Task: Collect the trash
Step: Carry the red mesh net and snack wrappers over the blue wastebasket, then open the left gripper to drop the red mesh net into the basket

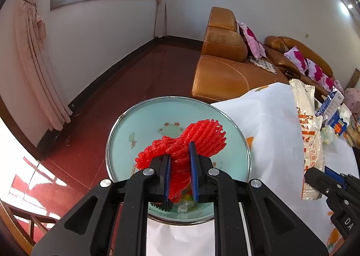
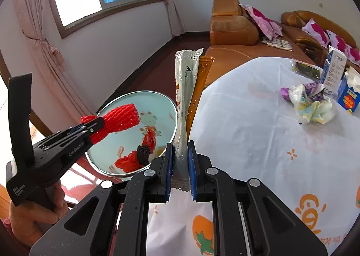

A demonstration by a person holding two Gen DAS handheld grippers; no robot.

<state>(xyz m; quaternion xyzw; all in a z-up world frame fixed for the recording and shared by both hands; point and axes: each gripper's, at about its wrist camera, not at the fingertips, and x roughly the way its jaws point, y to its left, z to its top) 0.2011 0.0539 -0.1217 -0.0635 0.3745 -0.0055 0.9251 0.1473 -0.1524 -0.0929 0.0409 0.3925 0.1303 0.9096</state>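
Our left gripper (image 1: 181, 150) is clamped on a crumpled red foam fruit net (image 1: 191, 141), its blue pads pinching the middle of the net so that the ribbed ends flare out past the fingertips. Directly beneath and ahead of those fingers sits a round pale-blue enamel basin with a metal rim (image 1: 126, 125), standing off the edge of the table; in the right wrist view we see more red scraps and a dark lump (image 2: 142, 152) already lying in its bottom. Our right gripper (image 2: 181, 145) is closed on the lower end of a long white plastic snack wrapper (image 2: 184, 89), with an orange wrapper (image 2: 200, 85) pressed behind it; both stand upright above the fingers, just right of the basin. To the right of these fingers spreads the white tablecloth with orange fruit prints (image 2: 258, 143), where a wad of crumpled wrappers (image 2: 312, 103) lies well apart, near a blue and white carton (image 2: 347, 96).
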